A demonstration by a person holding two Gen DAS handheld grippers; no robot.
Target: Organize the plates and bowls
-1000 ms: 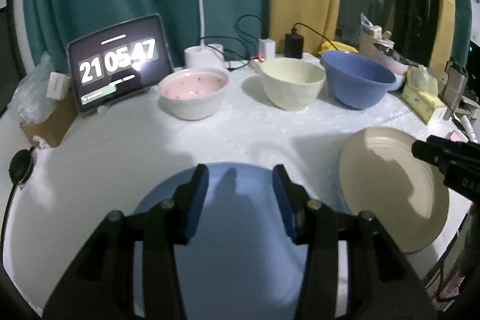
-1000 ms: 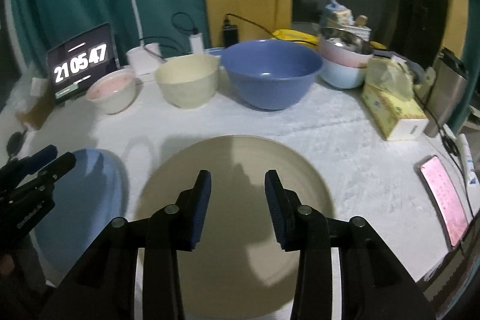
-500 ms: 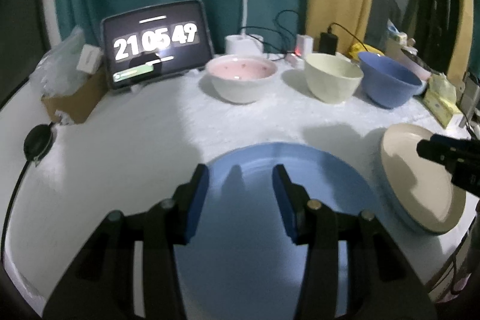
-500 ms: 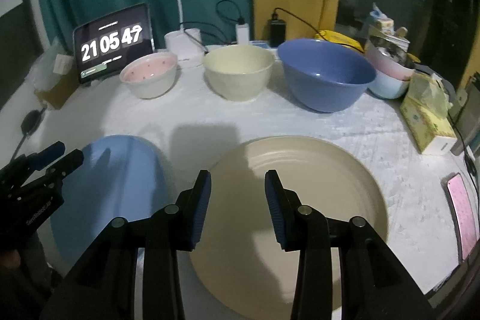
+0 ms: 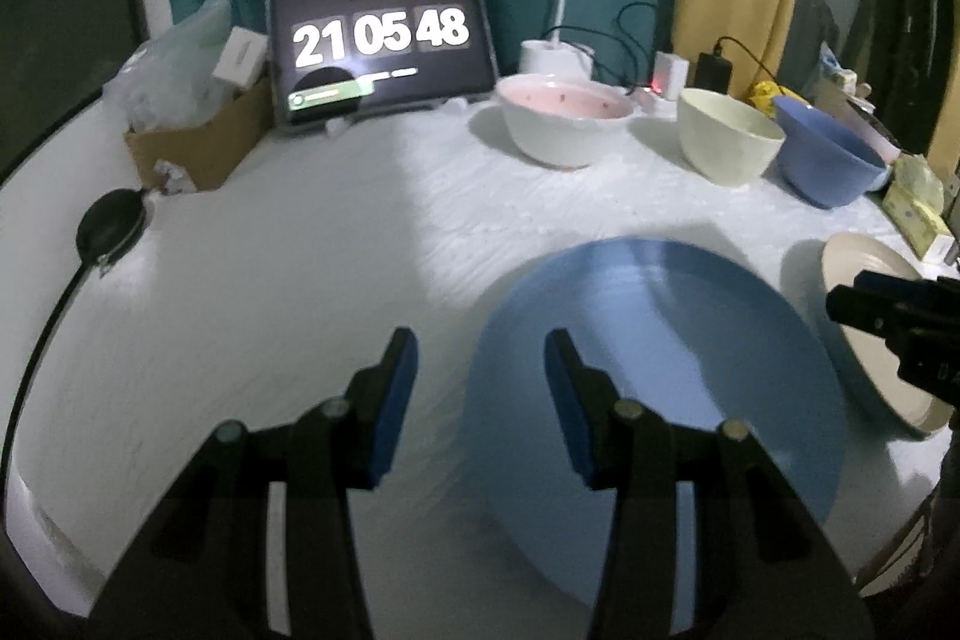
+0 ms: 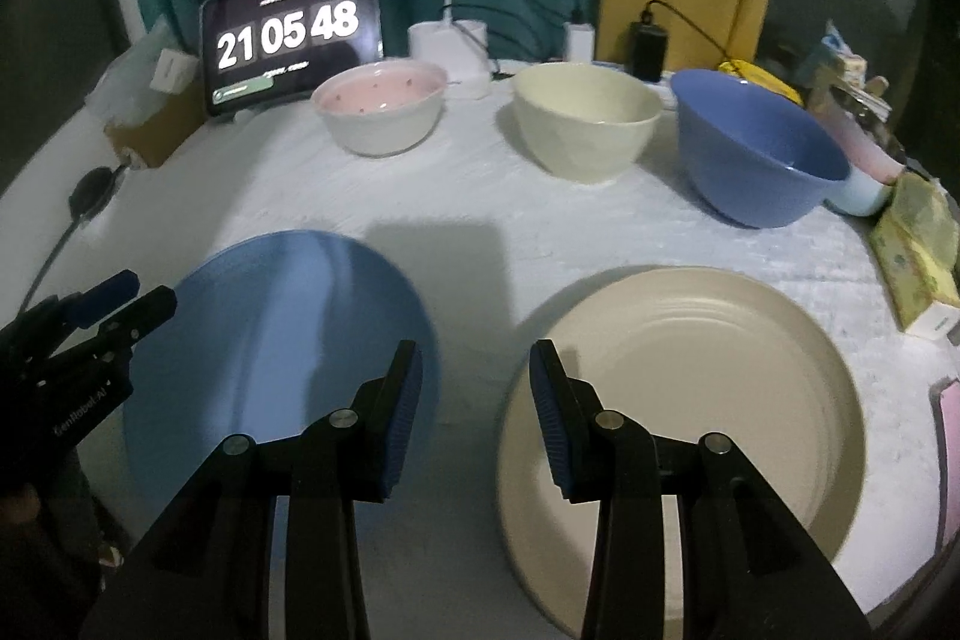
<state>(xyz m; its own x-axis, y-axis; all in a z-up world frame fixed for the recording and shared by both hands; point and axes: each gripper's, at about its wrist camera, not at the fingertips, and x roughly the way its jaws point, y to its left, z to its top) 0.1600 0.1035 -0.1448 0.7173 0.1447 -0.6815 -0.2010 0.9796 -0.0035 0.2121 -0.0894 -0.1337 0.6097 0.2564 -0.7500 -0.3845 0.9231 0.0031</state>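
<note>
Both of my grippers hang with their blue-padded jaws apart and nothing between them. At the bottom centre of its own view, my left gripper [image 5: 480, 358] straddles the left rim of the blue plate [image 5: 660, 340], which fills the lower right of that frame; the pads do not touch it. My right gripper [image 6: 476, 370], bottom centre of its view, hovers over the bare white cloth between the two plates: the blue plate [image 6: 282, 334] lies at lower left, the cream plate [image 6: 708, 400] at lower right, well apart.

Beyond them, across the middle of the right-wrist frame, three bowls stand in a row on the table [image 6: 480, 220]: the pink bowl [image 6: 381, 112] left of centre, the cream bowl [image 6: 588, 124] right of centre, the blue bowl [image 6: 759, 148] further right. A tablet clock [image 6: 291, 34] leans at upper left, behind the pink bowl. My left gripper's tips show at the left edge.
</note>
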